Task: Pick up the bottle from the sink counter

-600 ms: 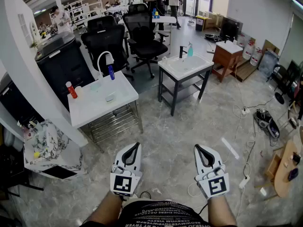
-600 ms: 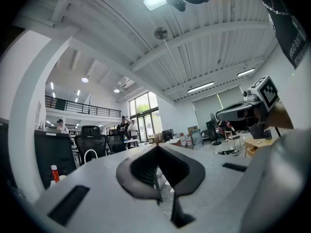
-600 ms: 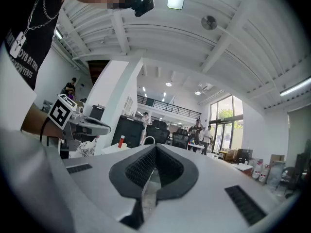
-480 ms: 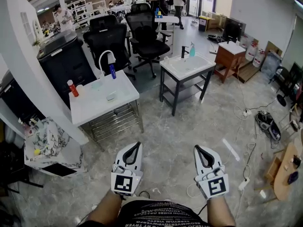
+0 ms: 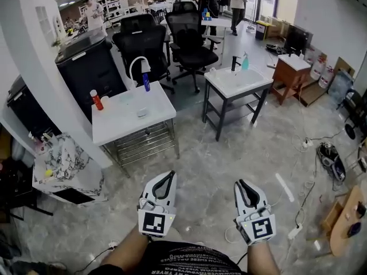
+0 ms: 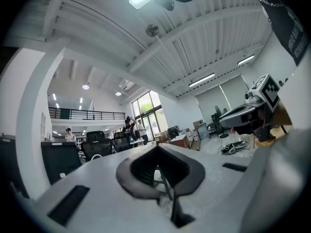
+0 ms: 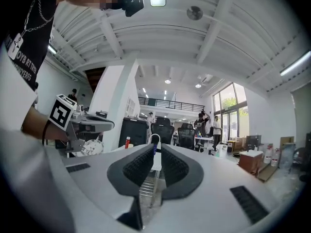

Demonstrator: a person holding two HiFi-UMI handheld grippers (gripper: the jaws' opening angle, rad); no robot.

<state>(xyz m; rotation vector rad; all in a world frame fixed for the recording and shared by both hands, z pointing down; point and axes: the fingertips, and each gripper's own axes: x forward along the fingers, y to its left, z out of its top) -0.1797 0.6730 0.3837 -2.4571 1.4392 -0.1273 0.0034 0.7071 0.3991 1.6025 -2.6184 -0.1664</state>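
Two sink counters stand ahead on the floor. The nearer white counter (image 5: 132,119) carries a red bottle (image 5: 97,100), a blue bottle (image 5: 146,82) and a curved white faucet (image 5: 137,67). The farther counter (image 5: 238,80) bears a teal spray bottle (image 5: 245,61) by a black faucet. My left gripper (image 5: 171,174) and right gripper (image 5: 237,183) hang low near my body, both shut and holding nothing, well short of either counter. In the right gripper view the right gripper (image 7: 155,147) lines up with the blue bottle (image 7: 154,149); the red bottle (image 7: 127,142) stands to its left.
Black office chairs (image 5: 143,42) stand behind the counters, a black cabinet (image 5: 86,67) and a white pillar (image 5: 34,50) to the left. A patterned bag (image 5: 63,162) lies at the pillar's foot. Cables (image 5: 327,153) trail over the floor at right. People stand far back.
The counters have slid a little to the right and nearer in the head view. Both grippers have stayed low and shut, in nearly the same places.
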